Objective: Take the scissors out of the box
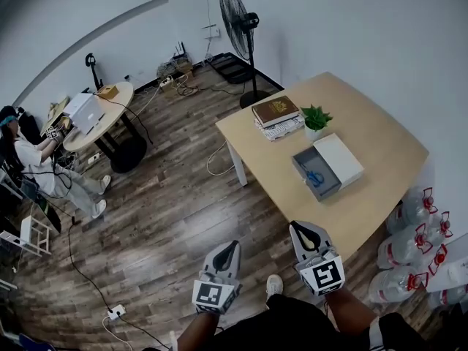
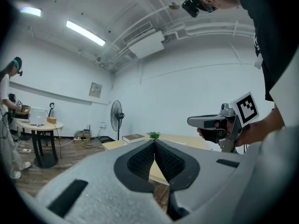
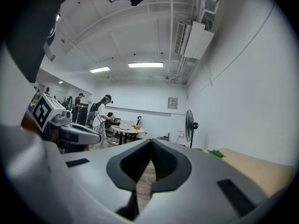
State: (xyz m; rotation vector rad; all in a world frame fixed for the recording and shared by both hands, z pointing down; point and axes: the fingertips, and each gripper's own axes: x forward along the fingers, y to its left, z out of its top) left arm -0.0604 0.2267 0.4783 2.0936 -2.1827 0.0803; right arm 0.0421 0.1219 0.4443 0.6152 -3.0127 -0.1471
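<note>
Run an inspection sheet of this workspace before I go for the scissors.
Surface: light wooden table.
Job's things: scissors lying in the open box, white lid alongside.
Clutter: books, potted plant.
Grippers: left gripper and right gripper, jaws together, empty, short of the table.
Cables: cable loop on floor by table leg; power strip.
Surroundings: fan, water bottles, person at round table.

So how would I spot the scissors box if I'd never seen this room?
Find the big rectangular wooden table, not the round one. Near its middle lies a shallow grey box, open, next to its white lid. Unlike the books and potted plant, it holds blue-handled scissors.
</note>
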